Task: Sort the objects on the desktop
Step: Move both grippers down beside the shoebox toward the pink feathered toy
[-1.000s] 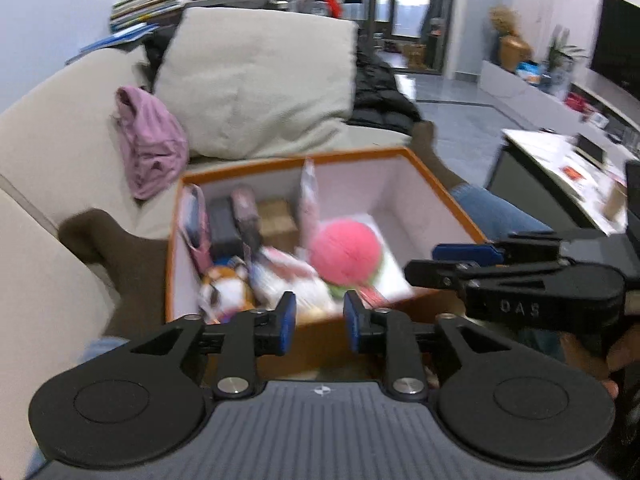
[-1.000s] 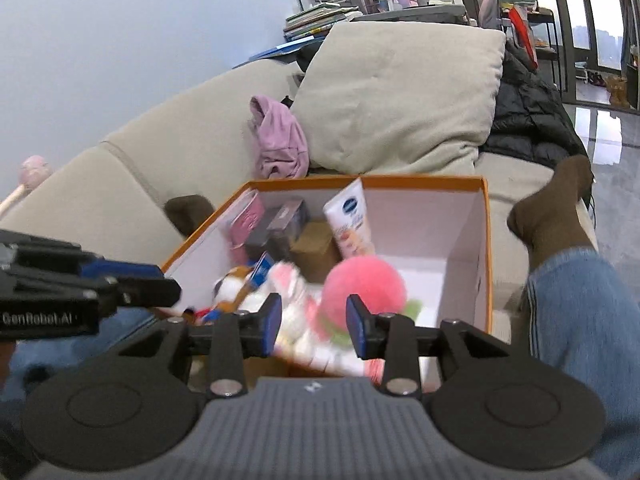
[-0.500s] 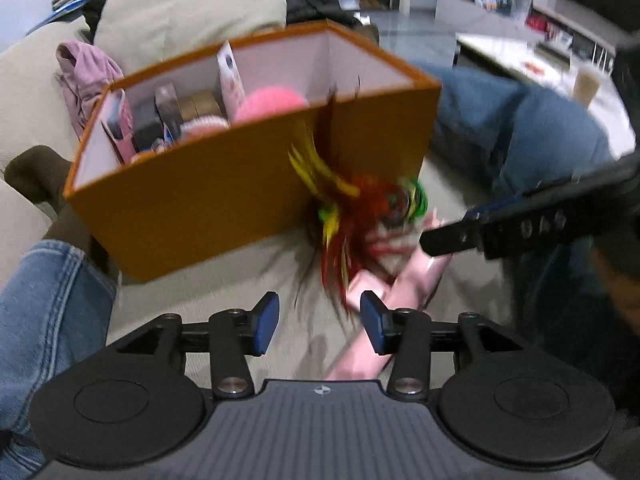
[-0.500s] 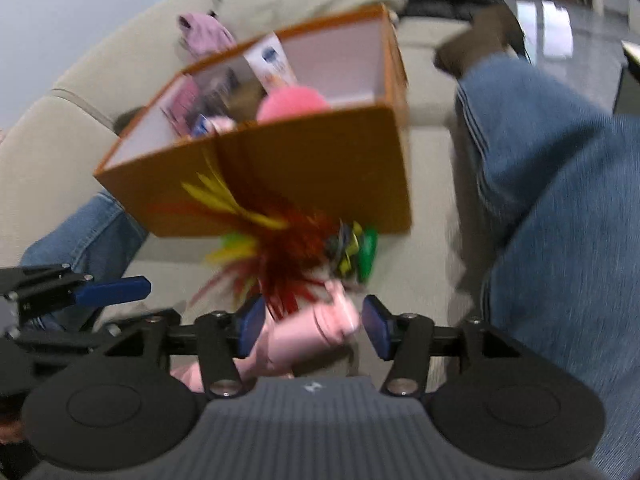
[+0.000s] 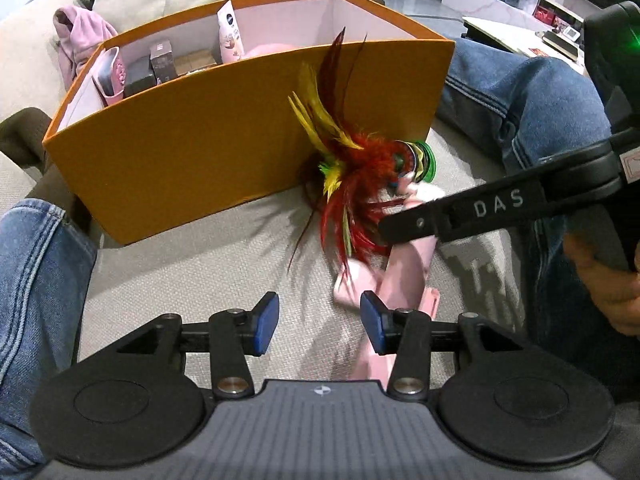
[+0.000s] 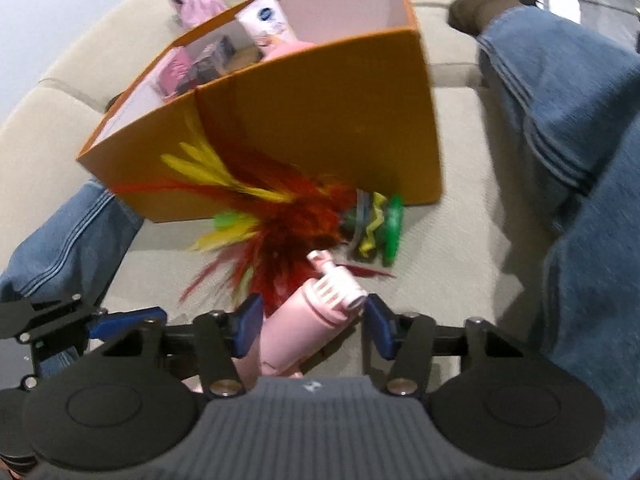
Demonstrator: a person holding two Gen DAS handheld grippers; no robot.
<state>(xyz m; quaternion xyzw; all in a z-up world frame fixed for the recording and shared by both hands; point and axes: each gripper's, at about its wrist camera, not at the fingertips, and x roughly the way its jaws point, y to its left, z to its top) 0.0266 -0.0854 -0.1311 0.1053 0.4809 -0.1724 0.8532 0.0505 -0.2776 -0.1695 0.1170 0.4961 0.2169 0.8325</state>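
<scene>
Right wrist: pink ribbed gadget (image 6: 316, 312) lies between parted fingers (image 6: 250, 330), ungripped.

One orange box (image 5: 224, 140) stands on the sofa. One feather shuttlecock (image 5: 360, 164) and one pink handheld fan (image 6: 308, 320) lie in front of it. Inside the box show one cream tube (image 5: 229, 32), two dark small cartons (image 5: 162, 60), one pink flat item (image 5: 108, 76) and one pink ball (image 6: 286, 49); more may be hidden. Two tools: left tool (image 5: 320, 322), right tool (image 6: 313, 326). One pink garment (image 5: 76, 40) lies behind.
</scene>
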